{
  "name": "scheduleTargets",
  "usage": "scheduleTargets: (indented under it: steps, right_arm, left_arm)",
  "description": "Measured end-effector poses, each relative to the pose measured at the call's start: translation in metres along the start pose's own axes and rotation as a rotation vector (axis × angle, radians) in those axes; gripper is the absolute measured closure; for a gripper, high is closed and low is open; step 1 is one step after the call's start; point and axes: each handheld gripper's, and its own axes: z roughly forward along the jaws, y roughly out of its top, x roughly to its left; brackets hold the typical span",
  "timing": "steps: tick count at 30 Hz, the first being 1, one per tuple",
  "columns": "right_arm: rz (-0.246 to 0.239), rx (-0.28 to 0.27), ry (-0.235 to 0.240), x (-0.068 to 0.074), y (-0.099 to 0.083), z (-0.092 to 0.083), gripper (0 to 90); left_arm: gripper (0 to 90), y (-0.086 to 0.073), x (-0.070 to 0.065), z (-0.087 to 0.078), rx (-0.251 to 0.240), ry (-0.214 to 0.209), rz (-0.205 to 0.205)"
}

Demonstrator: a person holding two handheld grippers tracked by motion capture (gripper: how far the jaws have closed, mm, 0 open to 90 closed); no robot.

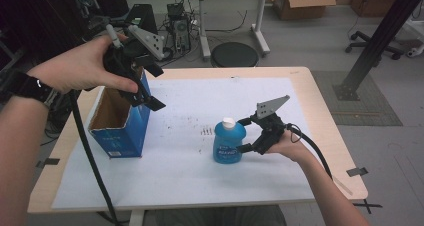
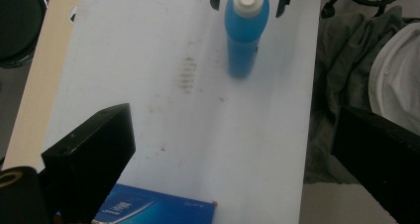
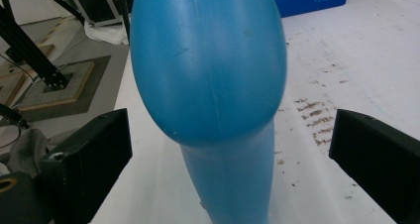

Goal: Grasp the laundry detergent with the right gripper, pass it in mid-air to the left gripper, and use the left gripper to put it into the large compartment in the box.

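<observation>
Blue bottle (image 3: 208, 85) between spread right gripper (image 1: 248, 134) jaws; left gripper (image 1: 145, 86), released, above blue box (image 1: 120, 123).

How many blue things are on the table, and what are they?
Blue bottle with a white cap: 1
Blue cardboard box, open at the top: 1
Total blue things on the white sheet: 2

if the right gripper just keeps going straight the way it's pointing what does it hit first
Most likely the blue bottle. In the right gripper view it stands dead ahead between the open jaws of the right gripper, with a gap on each side, so it would meet the gripper's throat rather than the jaws.
</observation>
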Motion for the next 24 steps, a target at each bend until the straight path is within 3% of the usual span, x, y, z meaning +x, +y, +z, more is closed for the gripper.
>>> scheduleTargets:
  steps: [24]
  right_arm:
    - [-0.039, -0.020, -0.003, 0.003, -0.001, 0.026, 11.4]
  left_arm:
    - [4.4, -0.002, -0.001, 0.001, -0.003, 0.002, 0.000]
